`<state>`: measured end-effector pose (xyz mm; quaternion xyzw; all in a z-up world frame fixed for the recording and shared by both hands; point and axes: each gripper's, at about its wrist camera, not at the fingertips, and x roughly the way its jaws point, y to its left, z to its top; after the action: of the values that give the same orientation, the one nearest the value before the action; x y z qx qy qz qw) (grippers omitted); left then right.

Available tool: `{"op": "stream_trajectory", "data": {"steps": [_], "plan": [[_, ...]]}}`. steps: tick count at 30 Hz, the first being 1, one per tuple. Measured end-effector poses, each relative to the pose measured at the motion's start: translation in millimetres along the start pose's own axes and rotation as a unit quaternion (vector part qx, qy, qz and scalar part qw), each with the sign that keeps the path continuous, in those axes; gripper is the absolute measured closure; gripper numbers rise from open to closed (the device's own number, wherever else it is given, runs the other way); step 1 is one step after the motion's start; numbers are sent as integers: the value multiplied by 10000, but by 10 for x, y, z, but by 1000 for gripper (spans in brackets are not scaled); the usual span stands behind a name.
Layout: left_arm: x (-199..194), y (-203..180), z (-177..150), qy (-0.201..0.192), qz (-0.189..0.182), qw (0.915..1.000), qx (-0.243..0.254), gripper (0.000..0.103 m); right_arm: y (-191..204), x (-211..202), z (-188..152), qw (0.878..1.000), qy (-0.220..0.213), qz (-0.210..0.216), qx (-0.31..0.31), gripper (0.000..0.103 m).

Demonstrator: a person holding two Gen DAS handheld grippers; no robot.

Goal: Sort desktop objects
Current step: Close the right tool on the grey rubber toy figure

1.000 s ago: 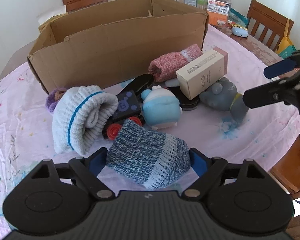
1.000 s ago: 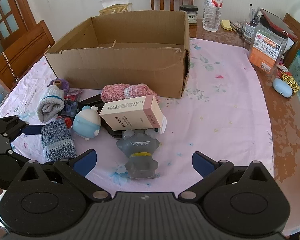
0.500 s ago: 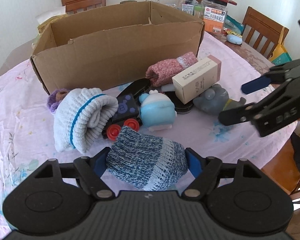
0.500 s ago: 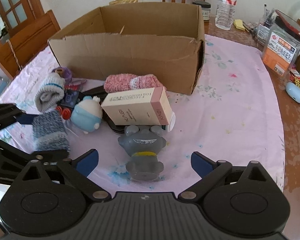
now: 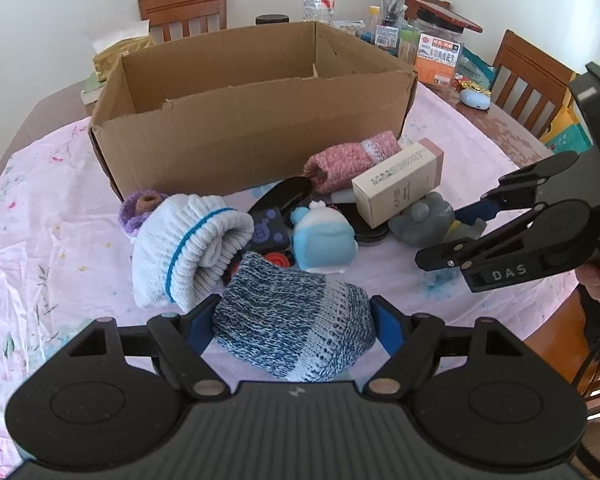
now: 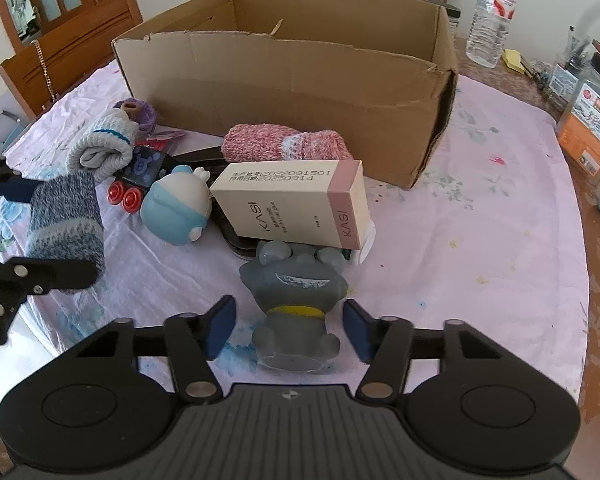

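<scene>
The left gripper (image 5: 292,326) has its fingers closed on a rolled blue-and-white knitted sock (image 5: 294,322) low over the bench (image 5: 60,248). The right gripper (image 6: 286,330) has its fingers wide, either side of a grey rubber shark-mouthed toy figure (image 6: 296,300) — not touching it. Just beyond those fingers lies a cream-and-pink rectangular carton (image 6: 296,204), then a rolled pink knitted sock (image 6: 280,144), and farthest an open brown cardboard box (image 6: 300,64).
</scene>
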<state>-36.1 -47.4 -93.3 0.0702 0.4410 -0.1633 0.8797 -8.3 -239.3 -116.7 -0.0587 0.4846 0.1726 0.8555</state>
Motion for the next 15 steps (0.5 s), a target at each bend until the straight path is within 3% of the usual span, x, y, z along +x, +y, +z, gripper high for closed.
{"op": "stream_trajectory", "data": {"steps": [4,15], "plan": [[-51,-12,35,-29,-1,10000,22,25,17,3,8,9997,44,-149,-162,54],[-183,-28,140,-67,-73,9999,79,25,-3,-192,22,9999,55,37,-142,58]]}}
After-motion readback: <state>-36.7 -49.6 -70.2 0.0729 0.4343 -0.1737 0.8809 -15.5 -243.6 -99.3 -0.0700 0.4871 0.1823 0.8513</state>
